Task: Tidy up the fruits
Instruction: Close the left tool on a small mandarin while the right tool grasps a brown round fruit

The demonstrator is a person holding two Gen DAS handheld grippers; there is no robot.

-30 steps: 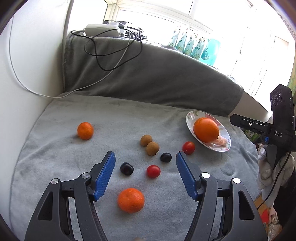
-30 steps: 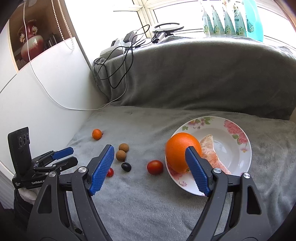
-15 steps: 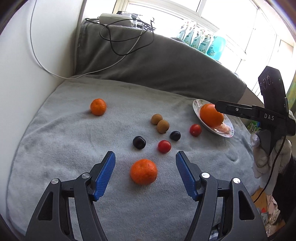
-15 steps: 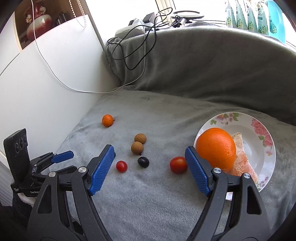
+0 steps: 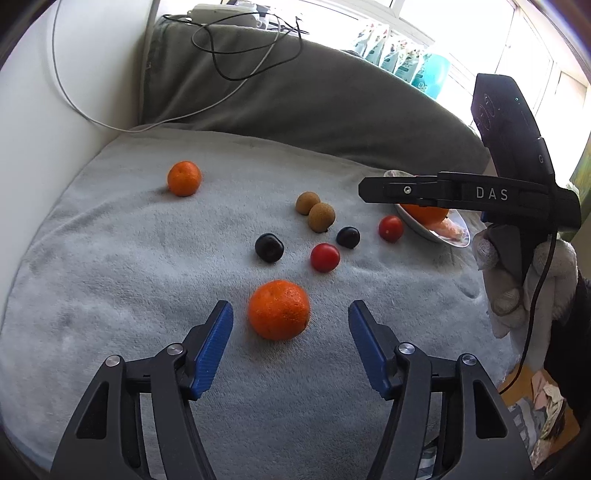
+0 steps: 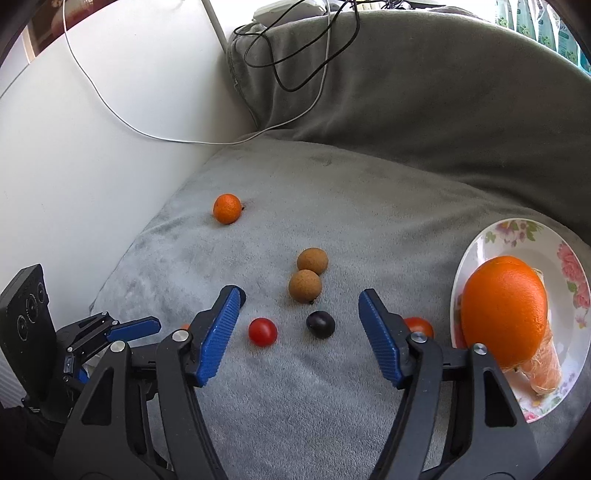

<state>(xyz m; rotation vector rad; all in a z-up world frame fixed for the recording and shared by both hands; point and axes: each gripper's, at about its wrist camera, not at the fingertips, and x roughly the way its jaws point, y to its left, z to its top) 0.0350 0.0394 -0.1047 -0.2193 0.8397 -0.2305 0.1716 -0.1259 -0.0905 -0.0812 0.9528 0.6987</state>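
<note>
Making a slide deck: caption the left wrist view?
Open left gripper lines up on a mandarin lying on the grey blanket.

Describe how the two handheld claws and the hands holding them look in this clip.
Both the left claw and the right claw have black plastic frames, silver pivot screws and ribbed blue finger pads. Seen from the left wrist, the right unit bears white "DAS" lettering, a black camera block and a thin black cable. A white knit glove covers the hand gripping it.

strong daylight is admitted through the overexposed window [image 5: 424, 14]; soft shadows are cast; edges are bent by fisheye distortion.
</note>
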